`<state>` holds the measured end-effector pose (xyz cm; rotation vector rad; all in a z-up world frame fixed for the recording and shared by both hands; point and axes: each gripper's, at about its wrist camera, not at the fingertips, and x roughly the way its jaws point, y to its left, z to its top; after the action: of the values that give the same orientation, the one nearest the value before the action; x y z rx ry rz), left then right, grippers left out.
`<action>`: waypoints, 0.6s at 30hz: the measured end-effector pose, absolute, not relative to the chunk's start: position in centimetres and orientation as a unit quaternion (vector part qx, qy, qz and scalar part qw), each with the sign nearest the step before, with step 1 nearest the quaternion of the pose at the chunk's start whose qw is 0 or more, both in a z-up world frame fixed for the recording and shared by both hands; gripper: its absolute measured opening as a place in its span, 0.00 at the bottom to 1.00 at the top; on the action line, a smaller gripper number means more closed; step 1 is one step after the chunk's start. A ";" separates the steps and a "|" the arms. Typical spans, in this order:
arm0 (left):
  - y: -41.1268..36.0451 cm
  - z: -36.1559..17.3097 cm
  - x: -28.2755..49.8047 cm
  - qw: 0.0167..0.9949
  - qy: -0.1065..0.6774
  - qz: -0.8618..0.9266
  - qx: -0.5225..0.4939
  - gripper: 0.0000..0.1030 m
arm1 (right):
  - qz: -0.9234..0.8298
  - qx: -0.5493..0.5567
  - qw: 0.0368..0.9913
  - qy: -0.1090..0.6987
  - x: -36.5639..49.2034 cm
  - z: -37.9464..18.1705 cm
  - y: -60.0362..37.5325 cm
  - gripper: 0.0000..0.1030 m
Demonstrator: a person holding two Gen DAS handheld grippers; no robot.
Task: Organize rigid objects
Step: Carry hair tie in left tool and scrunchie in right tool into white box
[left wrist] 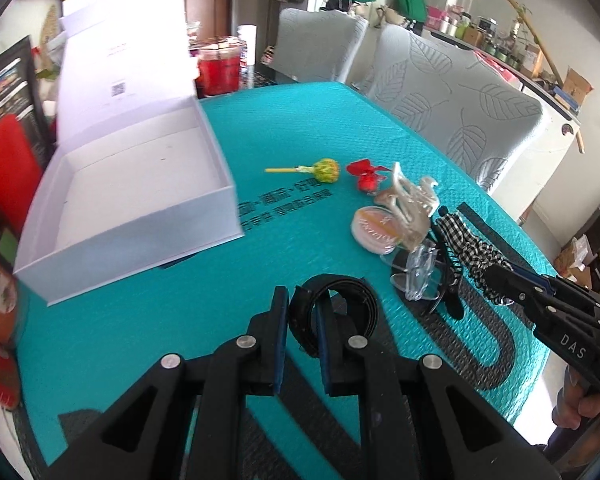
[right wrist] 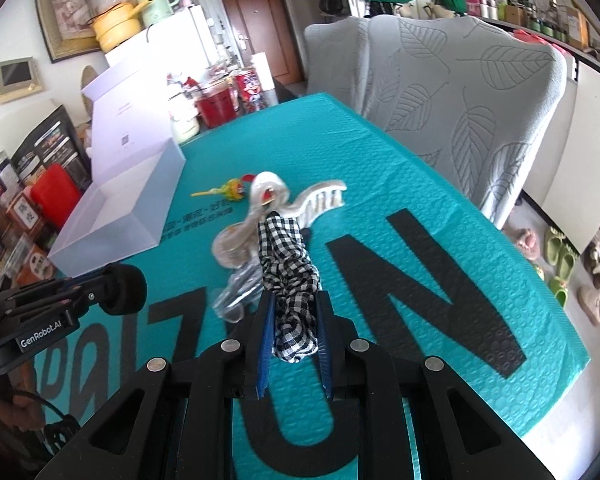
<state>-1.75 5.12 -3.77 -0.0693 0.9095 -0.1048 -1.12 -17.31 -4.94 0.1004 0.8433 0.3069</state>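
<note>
My left gripper (left wrist: pixel 302 302) is shut on a coiled black strap (left wrist: pixel 336 312) above the teal mat (left wrist: pixel 260 140). My right gripper (right wrist: pixel 294 304) is shut on a black-and-white checked hair piece (right wrist: pixel 288 264), which also shows in the left wrist view (left wrist: pixel 472 248). An open white box (left wrist: pixel 140 184) stands at the left, empty. On the mat lie a green lollipop (left wrist: pixel 324 170), a red bow (left wrist: pixel 364 176), a pearly claw clip (left wrist: pixel 408 204), a round orange tin (left wrist: pixel 374 228) and a clear clip (left wrist: pixel 416 272).
Two grey leaf-patterned chairs (left wrist: pixel 452 92) stand along the table's far side. Red jars (left wrist: pixel 220 68) and a white box lid (left wrist: pixel 120 48) stand at the far end. Packets and a red box (left wrist: pixel 4 164) crowd the left edge.
</note>
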 end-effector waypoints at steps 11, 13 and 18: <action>8.4 -2.4 -5.1 0.907 0.419 -0.004 -0.050 0.13 | 0.212 0.023 0.889 0.404 -2.5 -4.8 -12.8 0.19; 8.9 -2.3 -5.6 0.908 0.415 0.004 -0.053 0.13 | 0.226 0.017 0.886 0.405 -2.9 -4.8 -11.8 0.19; 10.4 -2.2 -6.9 0.909 0.411 0.024 -0.062 0.13 | 0.253 0.004 0.879 0.405 -3.6 -4.9 -9.6 0.19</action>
<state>-6.91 10.37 -2.20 -0.1278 0.8475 0.0503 -3.63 -9.58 -4.90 0.0089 0.8442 0.5280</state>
